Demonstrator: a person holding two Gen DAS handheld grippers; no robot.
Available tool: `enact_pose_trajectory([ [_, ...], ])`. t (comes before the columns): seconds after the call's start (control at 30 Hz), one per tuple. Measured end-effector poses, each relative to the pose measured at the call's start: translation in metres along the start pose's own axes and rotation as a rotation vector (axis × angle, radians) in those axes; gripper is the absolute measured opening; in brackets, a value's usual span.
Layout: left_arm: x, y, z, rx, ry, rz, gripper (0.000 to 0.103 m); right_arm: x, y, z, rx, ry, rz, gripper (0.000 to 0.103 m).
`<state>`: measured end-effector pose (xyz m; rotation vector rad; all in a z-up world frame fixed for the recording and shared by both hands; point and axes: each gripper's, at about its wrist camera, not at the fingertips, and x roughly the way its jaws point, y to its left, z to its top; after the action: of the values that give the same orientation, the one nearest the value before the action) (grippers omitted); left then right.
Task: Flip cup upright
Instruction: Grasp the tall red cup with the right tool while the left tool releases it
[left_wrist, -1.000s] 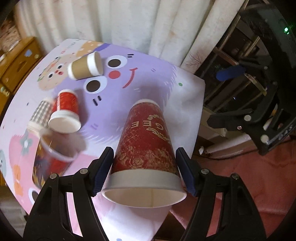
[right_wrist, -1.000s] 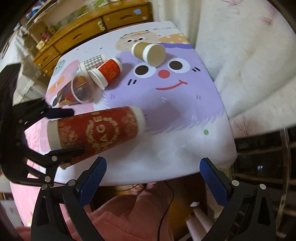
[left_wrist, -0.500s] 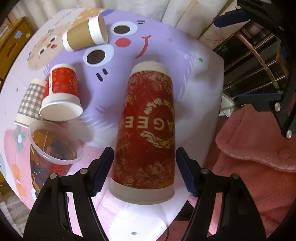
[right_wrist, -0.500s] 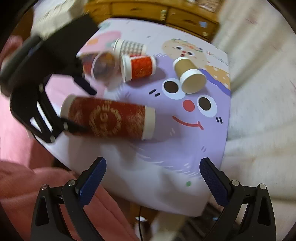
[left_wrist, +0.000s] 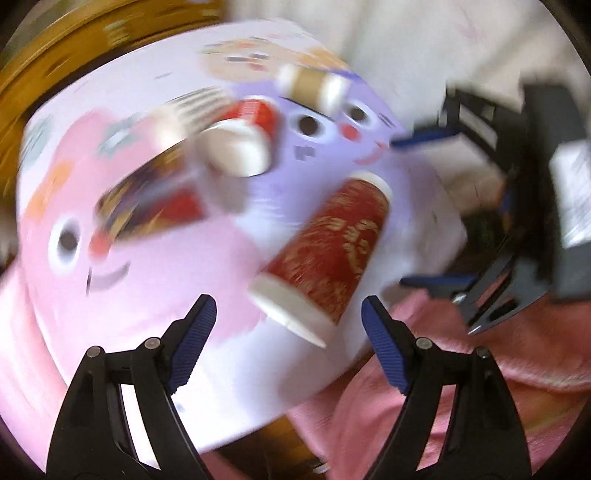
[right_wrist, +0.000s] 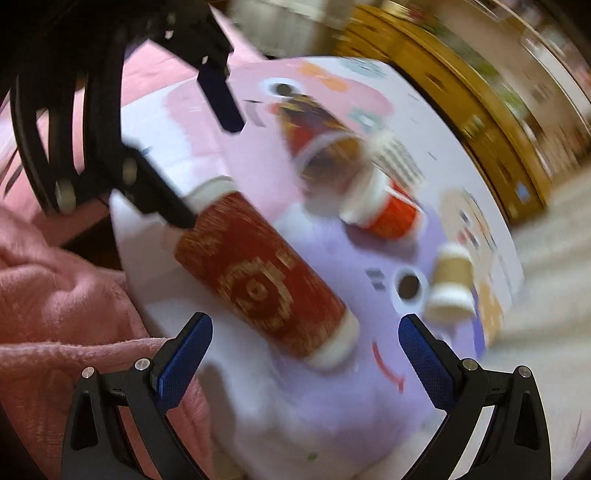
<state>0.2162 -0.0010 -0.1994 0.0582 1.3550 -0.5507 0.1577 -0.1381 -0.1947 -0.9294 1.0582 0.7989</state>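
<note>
Tall red cup (left_wrist: 332, 243) lying on its side near the table's edge, free of both grippers.

Its white rim points toward seven o'clock in the left view. The left gripper (left_wrist: 288, 339) is spread wide, holding nothing; the right gripper (right_wrist: 304, 363) gapes open too, empty. Beyond, toward eleven o'clock, a small red cup (left_wrist: 240, 136), brown cup (left_wrist: 312, 86) and clear cup (left_wrist: 147, 199) lie blurred on the cartoon tablecloth (left_wrist: 147, 295).
</note>
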Motion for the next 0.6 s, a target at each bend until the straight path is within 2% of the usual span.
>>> enact_pose_trajectory([
  [0.1,-0.015,0.019,-0.036,-0.231,-0.07,-0.001,0.079,0.021,0.02,0.009,-0.176,0.005,0.016,0.102],
  [0.2,-0.021,0.027,-0.069,-0.387,-0.125,0.002,0.079,0.045,0.04,0.014,-0.324,0.036,0.005,0.102],
  [0.3,-0.021,0.03,-0.106,-0.549,-0.166,-0.005,0.079,0.062,0.053,0.015,-0.418,0.054,0.014,0.101],
  [0.33,-0.023,0.03,-0.117,-0.6,-0.182,-0.016,0.079,0.067,0.057,0.015,-0.438,0.06,0.019,0.097],
  [0.37,-0.024,0.03,-0.125,-0.636,-0.196,-0.02,0.079,0.071,0.062,0.018,-0.449,0.064,0.029,0.088],
  [0.43,-0.024,0.03,-0.14,-0.69,-0.222,-0.016,0.079,0.071,0.067,0.022,-0.453,0.048,0.018,0.082],
  [0.6,-0.032,0.033,-0.15,-0.734,-0.248,0.014,0.079,0.064,0.064,0.034,-0.364,0.031,0.065,0.081],
])
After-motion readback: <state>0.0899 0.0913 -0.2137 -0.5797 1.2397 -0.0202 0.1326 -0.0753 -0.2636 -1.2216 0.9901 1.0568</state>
